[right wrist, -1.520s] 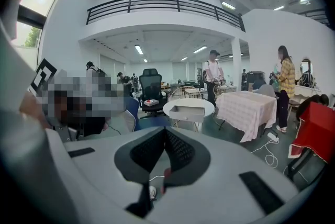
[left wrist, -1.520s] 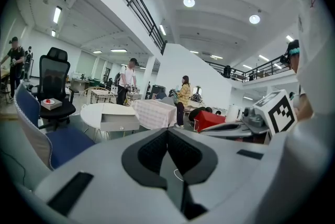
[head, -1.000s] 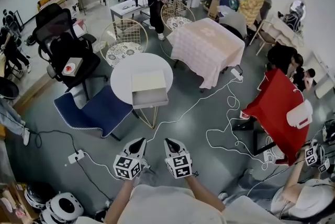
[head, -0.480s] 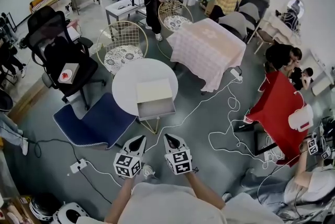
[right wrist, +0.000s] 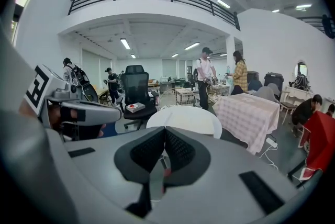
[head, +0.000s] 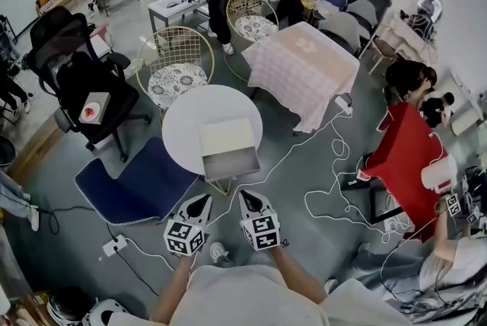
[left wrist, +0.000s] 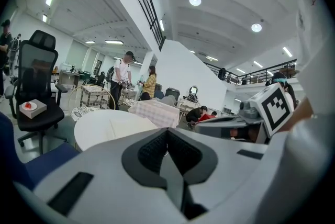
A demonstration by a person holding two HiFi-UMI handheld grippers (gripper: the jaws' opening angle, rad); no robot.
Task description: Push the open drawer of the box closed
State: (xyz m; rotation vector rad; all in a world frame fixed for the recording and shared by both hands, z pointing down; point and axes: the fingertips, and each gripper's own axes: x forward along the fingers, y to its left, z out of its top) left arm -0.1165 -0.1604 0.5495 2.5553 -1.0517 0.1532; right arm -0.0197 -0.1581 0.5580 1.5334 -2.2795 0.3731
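Free floor (head: 278, 195) before drawer (head: 230, 162); blue chair (head: 141, 183) crowds left (loose cables (head: 335, 202) right).

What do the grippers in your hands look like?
The left gripper and right gripper are pale grey wedges narrowing to a point, with black ribbed pads inside. Each carries a white cube printed with black square markers. The person wears a light top.

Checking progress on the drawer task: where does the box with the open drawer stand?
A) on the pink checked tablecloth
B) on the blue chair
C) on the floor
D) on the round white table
D: the box sits on the round white table, with its drawer pulled out toward the person.
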